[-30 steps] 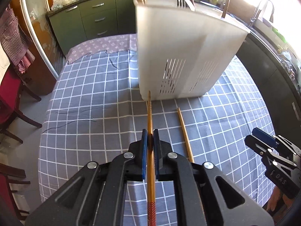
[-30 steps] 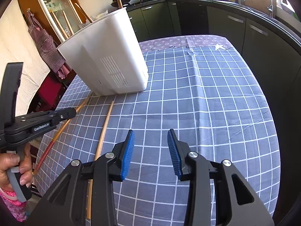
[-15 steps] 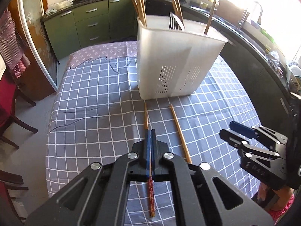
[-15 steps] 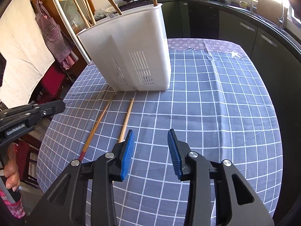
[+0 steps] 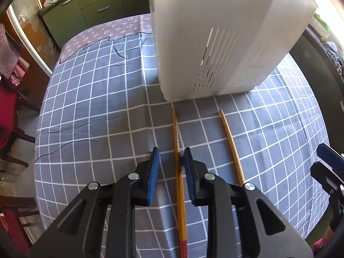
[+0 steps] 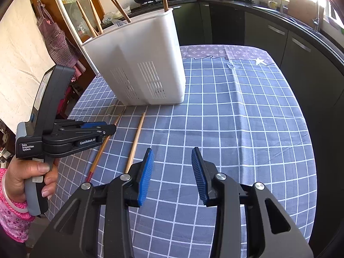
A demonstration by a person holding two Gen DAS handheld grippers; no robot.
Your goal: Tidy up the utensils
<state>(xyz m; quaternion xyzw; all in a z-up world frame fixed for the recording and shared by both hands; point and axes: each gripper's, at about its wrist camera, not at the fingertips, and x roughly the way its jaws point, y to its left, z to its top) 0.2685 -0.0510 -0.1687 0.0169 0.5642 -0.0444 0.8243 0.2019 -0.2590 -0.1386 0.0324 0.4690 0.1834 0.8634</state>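
Note:
A white slotted utensil holder stands on the checked tablecloth, with several wooden chopsticks and a fork in it. Two chopsticks lie in front of it: a red-tipped one and a plain one, also seen in the right wrist view. My left gripper is open with its jaws low on either side of the red-tipped chopstick. My right gripper is open and empty, above the cloth to the right of the plain chopstick.
The table has a grey-blue checked cloth. Dark green kitchen cabinets stand beyond it and a counter runs along the right. Red chairs stand at the left edge.
My left gripper was shut on the red-tipped chopstick and lifted back; now it has come down close to the holder and its jaws have opened. The chopstick lies on the cloth.

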